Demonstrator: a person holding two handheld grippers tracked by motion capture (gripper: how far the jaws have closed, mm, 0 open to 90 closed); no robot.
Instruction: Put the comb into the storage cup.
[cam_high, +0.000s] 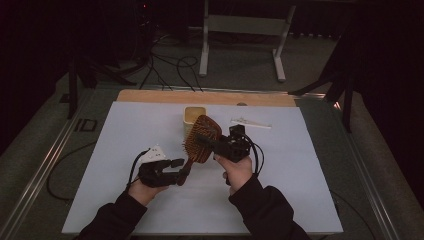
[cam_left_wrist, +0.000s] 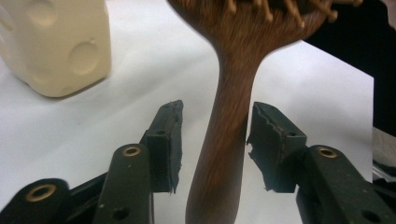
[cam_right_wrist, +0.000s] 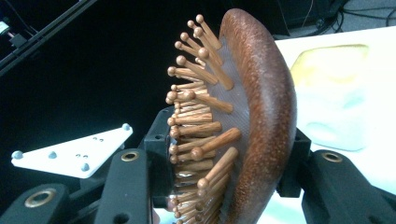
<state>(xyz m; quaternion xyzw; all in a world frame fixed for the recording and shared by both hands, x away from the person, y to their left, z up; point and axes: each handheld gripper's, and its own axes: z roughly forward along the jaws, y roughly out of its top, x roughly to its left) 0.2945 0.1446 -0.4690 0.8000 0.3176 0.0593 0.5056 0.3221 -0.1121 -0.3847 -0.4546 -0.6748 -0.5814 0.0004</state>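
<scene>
A wooden hairbrush (cam_high: 202, 137) with wooden pins is held up off the white sheet, head up and handle slanting down to the left. My right gripper (cam_high: 207, 141) is shut on its head (cam_right_wrist: 261, 107), one pad against the pins and the other on the rounded back. My left gripper (cam_high: 181, 167) sits at the handle's lower end. In the left gripper view the handle (cam_left_wrist: 229, 116) stands between the jaws, with a clear gap on the left side, so this gripper (cam_left_wrist: 215, 140) is open around it.
A cream cup (cam_high: 192, 116) stands just behind the brush, also seen close in the left gripper view (cam_left_wrist: 56, 42). A small white object (cam_high: 250, 123) lies at the back right. The white sheet (cam_high: 125, 150) covers a wooden table; cables lie on the floor beyond.
</scene>
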